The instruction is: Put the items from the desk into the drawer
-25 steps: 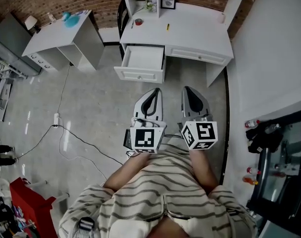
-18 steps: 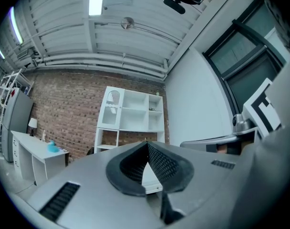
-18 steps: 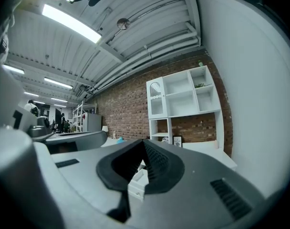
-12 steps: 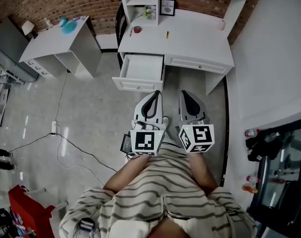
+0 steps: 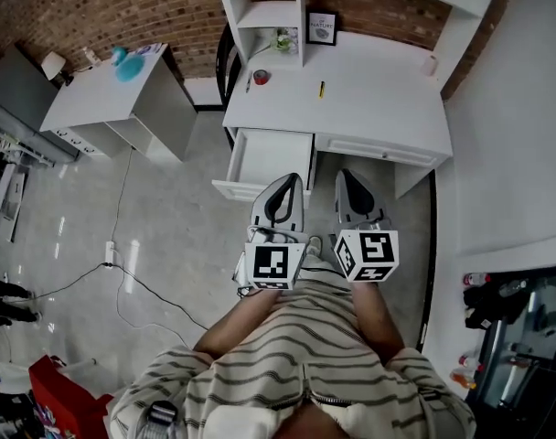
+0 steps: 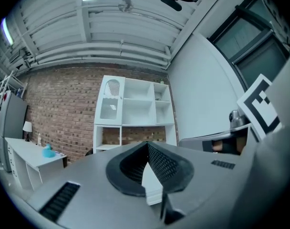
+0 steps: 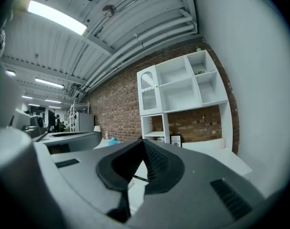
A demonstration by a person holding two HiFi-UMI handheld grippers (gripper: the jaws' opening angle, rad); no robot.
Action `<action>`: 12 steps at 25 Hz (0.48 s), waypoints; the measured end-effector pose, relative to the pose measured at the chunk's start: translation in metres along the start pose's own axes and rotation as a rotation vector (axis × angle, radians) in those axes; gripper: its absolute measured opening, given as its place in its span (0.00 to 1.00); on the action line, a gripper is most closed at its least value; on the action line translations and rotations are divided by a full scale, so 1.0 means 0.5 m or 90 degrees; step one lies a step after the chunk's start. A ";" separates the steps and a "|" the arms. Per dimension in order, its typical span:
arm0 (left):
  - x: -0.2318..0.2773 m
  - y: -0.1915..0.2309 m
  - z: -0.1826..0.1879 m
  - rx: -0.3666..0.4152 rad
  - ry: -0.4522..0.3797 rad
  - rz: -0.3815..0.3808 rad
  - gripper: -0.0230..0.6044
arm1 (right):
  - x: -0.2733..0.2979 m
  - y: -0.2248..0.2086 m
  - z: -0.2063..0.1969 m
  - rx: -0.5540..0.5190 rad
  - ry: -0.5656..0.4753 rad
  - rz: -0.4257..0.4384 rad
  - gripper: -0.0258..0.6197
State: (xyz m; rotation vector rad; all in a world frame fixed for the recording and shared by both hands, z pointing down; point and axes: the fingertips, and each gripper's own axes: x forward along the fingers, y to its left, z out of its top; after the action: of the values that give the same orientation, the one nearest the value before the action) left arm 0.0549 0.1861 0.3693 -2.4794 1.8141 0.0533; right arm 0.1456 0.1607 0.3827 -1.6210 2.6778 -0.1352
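Well, in the head view my left gripper (image 5: 286,181) and right gripper (image 5: 346,176) hang side by side, just short of the pulled-out drawer (image 5: 271,156). On the desk (image 5: 379,80) lie a red roll (image 5: 261,77) and a small yellow stick (image 5: 321,88), perhaps a pen. In the left gripper view my jaws are pressed together and hold nothing. In the right gripper view my jaws likewise meet tip to tip, empty, facing the desk.

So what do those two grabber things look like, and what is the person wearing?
The left gripper and right gripper are smooth light-grey shells that narrow to a point. Their fingers are lined with black ridged padding. Each gripper carries a white cube printed with black square patterns. The person wears a cream top with dark stripes.
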 end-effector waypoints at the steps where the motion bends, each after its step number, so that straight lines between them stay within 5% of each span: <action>1: 0.031 0.011 0.002 0.001 0.003 0.002 0.04 | 0.027 -0.015 0.006 0.002 0.001 -0.002 0.06; 12: 0.335 0.079 0.014 0.020 0.007 0.009 0.04 | 0.297 -0.165 0.063 0.023 -0.007 0.019 0.06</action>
State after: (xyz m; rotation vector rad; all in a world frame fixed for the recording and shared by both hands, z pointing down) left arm 0.0680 0.0155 0.3496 -2.4513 1.8230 0.0117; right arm 0.1514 -0.0109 0.3635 -1.5665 2.6739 -0.1730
